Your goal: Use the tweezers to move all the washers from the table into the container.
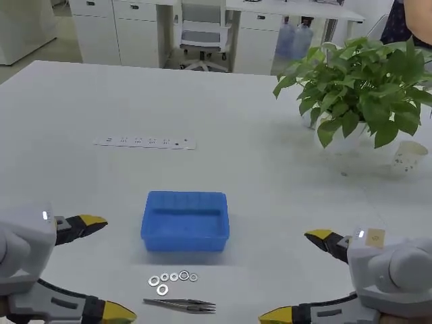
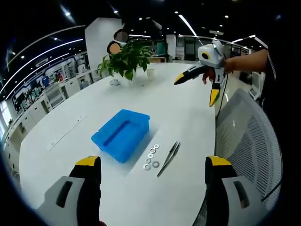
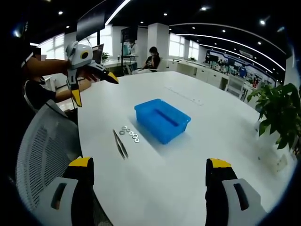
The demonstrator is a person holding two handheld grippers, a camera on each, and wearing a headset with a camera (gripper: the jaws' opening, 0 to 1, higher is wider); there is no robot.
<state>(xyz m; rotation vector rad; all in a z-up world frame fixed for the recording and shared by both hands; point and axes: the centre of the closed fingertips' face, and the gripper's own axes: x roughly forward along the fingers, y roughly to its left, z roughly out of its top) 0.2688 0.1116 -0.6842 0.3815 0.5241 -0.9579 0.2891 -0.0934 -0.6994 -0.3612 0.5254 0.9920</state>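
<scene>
table (image 1: 270,175) bears six washers (image 1: 174,277), one tweezers (image 1: 181,305), one container (image 1: 183,241).

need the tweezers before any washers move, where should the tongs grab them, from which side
Probably grip the tweezers mid-length, bringing the right gripper straight down, tongs across their narrow width. They lie flat, running crosswise in the head view, so only the thin sides offer purchase. The washers sit beyond; stay clear.
</scene>
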